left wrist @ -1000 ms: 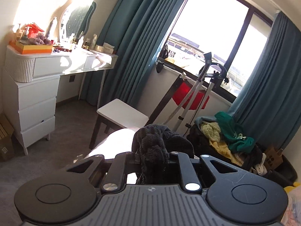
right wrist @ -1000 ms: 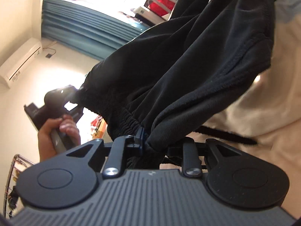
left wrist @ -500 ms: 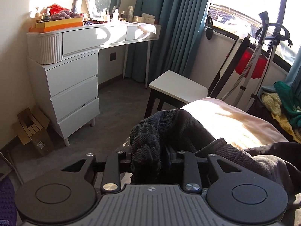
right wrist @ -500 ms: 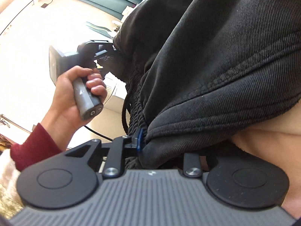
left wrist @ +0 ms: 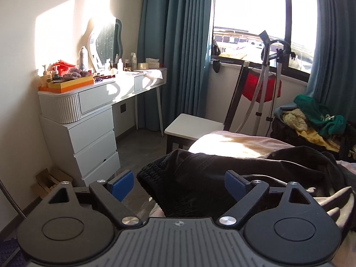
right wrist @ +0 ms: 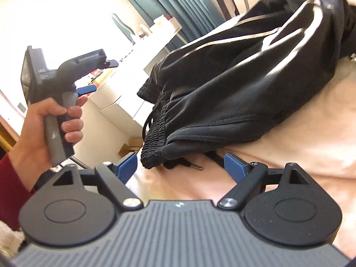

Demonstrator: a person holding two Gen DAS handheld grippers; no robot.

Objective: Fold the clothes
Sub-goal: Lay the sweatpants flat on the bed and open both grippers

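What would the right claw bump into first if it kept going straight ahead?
Most likely the black pants lying on the bed. Their elastic waistband sits right ahead of the right claw, whose jaws are opening with nothing pinched. Depth is hard to judge.

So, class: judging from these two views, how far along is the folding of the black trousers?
Done: the black trousers lie doubled on the bed, waistband at the near edge. In hand: nothing; the left gripper and right gripper are both opening, pads clear of the cloth. Left: the trousers look bunched, so probably another fold and smoothing, and the pile of clothes by the window is untouched.
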